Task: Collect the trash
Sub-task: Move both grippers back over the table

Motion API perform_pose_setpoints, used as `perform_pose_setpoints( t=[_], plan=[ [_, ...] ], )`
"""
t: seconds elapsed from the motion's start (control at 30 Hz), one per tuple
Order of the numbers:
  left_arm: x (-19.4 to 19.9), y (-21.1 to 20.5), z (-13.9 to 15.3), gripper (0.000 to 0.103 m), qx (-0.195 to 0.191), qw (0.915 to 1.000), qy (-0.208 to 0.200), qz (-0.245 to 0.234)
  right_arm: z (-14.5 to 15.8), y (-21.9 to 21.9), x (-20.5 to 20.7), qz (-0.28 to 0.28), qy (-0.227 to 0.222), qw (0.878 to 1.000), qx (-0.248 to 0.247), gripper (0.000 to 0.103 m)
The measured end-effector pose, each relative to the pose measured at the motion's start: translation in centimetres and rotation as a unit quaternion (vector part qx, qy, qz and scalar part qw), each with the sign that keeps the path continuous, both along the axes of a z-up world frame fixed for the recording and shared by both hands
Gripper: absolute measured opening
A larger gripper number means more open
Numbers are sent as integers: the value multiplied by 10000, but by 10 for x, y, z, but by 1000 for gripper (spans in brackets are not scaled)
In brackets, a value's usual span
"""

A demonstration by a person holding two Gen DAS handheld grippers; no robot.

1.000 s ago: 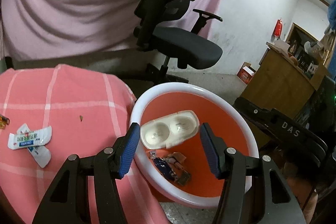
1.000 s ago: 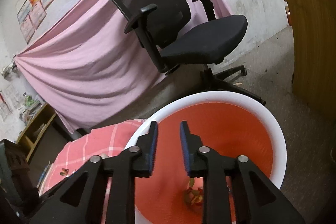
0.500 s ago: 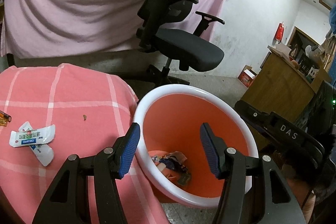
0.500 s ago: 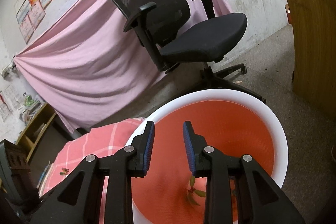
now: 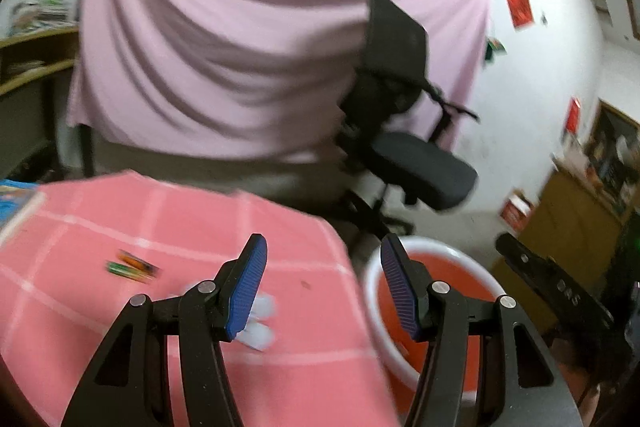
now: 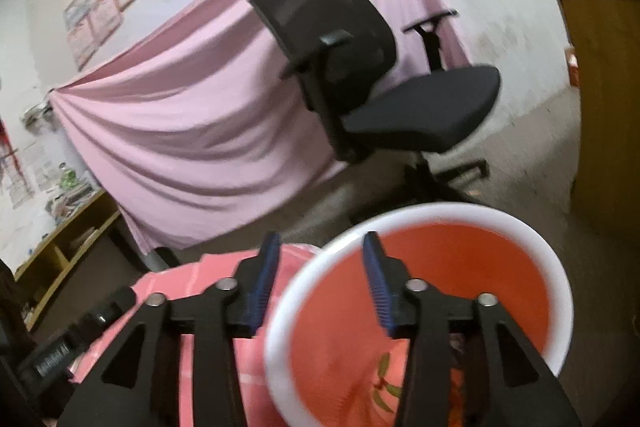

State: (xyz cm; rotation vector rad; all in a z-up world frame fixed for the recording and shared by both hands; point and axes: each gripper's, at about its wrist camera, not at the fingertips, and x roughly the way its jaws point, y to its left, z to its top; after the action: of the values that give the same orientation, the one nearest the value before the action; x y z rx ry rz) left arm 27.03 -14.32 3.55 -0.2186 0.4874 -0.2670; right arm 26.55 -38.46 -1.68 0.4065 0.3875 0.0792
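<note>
Here the left claw (image 5: 323, 283) is about half open, and nothing is between its two blue pads (image 5: 246, 291). It touches nothing. It hangs over the edge of the surface (image 5: 160, 227), which has a pink cloth with white lines on it. The picture is blurry.

Just below the left pad, partly hidden behind it, lies a white wrapper (image 5: 262, 323) on the cloth. This is trash. Farther out to the left of the claw lie two small things, one green (image 5: 120, 269) and one orange (image 5: 136, 261). They are too blurry to say what they are. At the far left edge sits a blue and white flat thing (image 5: 12, 207), maybe a book.

To the right of the left claw, lower than the surface, stands the bin (image 5: 434, 247). It is orange inside with a white rim. The right pad is in front of its rim.

The right claw (image 6: 319, 279) is opening, and there is nothing between its pads (image 6: 262, 279). It holds nothing. The white rim of the bin (image 6: 532, 239) curves up between its two fingers, but the pads do not press on it. Deep in the bin, under the right finger, lies some small trash (image 6: 382, 383) with green and red bits. To the left of this claw part of the left claw's black body (image 6: 52, 359) shows over the pink cloth.

Behind it all stands a black office chair (image 6: 400, 107) in front of a hanging pink sheet (image 6: 180, 127).
</note>
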Motion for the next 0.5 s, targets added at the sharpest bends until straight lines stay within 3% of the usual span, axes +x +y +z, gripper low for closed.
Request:
perform_pose_setpoints(
  t=[0.23, 0.3, 0.37, 0.5],
  plan=[
    [-19, 63, 18, 55, 85, 9964, -452, 707, 20, 48, -2, 233, -630, 9974, -254, 51],
    [-23, 77, 19, 56, 119, 9951, -516, 835, 23, 58, -2, 286, -755, 9964, -275, 57],
    [-27, 89, 18, 61, 161, 9935, -595, 962, 27, 70, -2, 339, -922, 9947, -303, 80],
    [-37, 116, 16, 78, 169, 9884, -863, 1235, 31, 95, -3, 449, -1180, 9908, -489, 88]
  ],
)
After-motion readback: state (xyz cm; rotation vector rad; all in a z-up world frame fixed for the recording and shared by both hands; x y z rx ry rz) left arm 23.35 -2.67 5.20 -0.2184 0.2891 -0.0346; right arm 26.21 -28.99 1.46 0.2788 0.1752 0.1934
